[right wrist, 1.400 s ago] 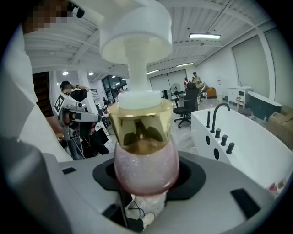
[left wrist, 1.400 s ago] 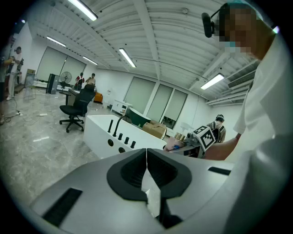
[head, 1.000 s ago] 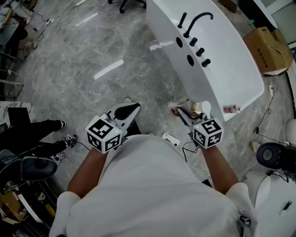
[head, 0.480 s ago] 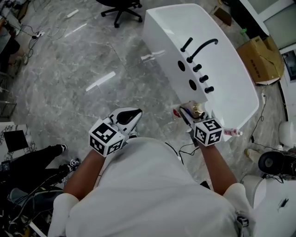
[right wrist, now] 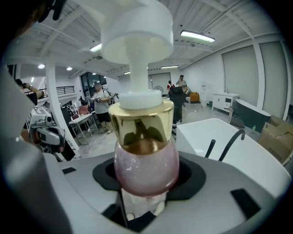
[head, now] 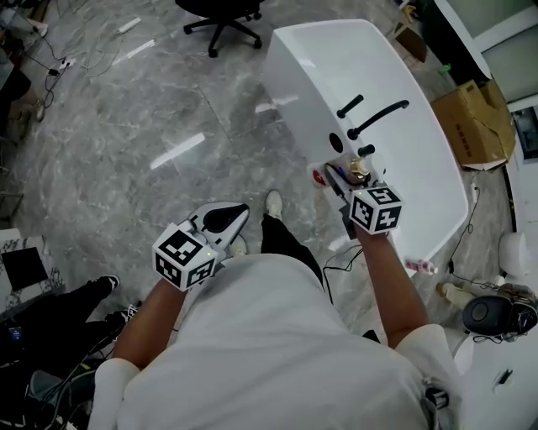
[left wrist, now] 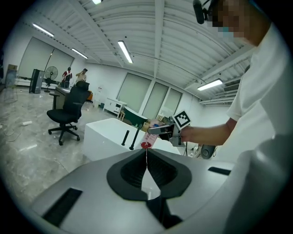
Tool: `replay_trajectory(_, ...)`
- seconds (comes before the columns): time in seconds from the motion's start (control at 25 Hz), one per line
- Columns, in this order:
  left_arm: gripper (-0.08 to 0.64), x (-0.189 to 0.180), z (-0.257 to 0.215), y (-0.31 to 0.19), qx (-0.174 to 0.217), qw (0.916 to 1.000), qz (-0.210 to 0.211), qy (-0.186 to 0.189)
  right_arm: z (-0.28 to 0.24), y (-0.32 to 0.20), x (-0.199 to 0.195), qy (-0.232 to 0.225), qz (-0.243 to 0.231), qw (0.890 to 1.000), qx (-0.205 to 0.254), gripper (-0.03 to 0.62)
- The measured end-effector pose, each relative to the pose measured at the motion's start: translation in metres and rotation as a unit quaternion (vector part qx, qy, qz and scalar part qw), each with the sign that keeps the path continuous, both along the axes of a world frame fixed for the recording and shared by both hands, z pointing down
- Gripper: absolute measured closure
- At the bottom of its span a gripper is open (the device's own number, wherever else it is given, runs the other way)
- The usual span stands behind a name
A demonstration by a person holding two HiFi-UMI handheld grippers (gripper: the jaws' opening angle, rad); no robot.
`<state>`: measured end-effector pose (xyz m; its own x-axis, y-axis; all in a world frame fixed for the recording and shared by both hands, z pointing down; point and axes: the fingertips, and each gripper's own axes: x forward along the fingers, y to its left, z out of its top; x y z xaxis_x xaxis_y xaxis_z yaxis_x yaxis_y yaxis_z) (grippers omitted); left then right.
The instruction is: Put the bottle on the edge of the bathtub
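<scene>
Gripped bottle (right wrist: 145,167) in right gripper (head: 338,178), jaws closed on its body, above bathtub (head: 437,180) edge beside faucet (head: 378,117). Found left gripper (left wrist: 146,157) closed, empty, well apart. Not yet set down or released.

Bottle (head: 358,173) over bathtub (head: 336,63) edge

I stand on a grey marbled floor (head: 126,109) streaked with reflected light. A black office chair (head: 220,25) sits ahead of me and a cardboard box (head: 475,122) lies off to my right. Overhead, long strip lights (left wrist: 125,51) hang from a white ribbed ceiling (left wrist: 183,36). Pale glass panels (left wrist: 137,93) line the far wall.
</scene>
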<state>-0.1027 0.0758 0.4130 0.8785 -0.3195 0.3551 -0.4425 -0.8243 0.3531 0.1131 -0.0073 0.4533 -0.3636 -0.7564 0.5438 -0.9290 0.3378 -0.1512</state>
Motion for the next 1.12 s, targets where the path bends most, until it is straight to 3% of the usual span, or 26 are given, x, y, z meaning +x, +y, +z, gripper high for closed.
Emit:
replay_trajectory(0.32, 0.540, 0.008, 0.005, -0.100, -0.002, 0.9990, -0.040, -0.021, 0.026, -0.145, 0.046, -0.006, 0.020, 1.000, 0.006, 0.365)
replay_trajectory(0.88, 0.540, 0.098, -0.003, -0.269, -0.022, 0.9965, -0.068, -0.044, 0.112, -0.389, 0.147, 0.035, 0.023, 0.999, 0.007, 0.365)
replay_trajectory(1.12, 0.540, 0.119, 0.017, -0.302, -0.043, 0.9943, -0.078, -0.058, 0.173, -0.454, 0.171, 0.042, 0.036, 0.998, -0.005, 0.365)
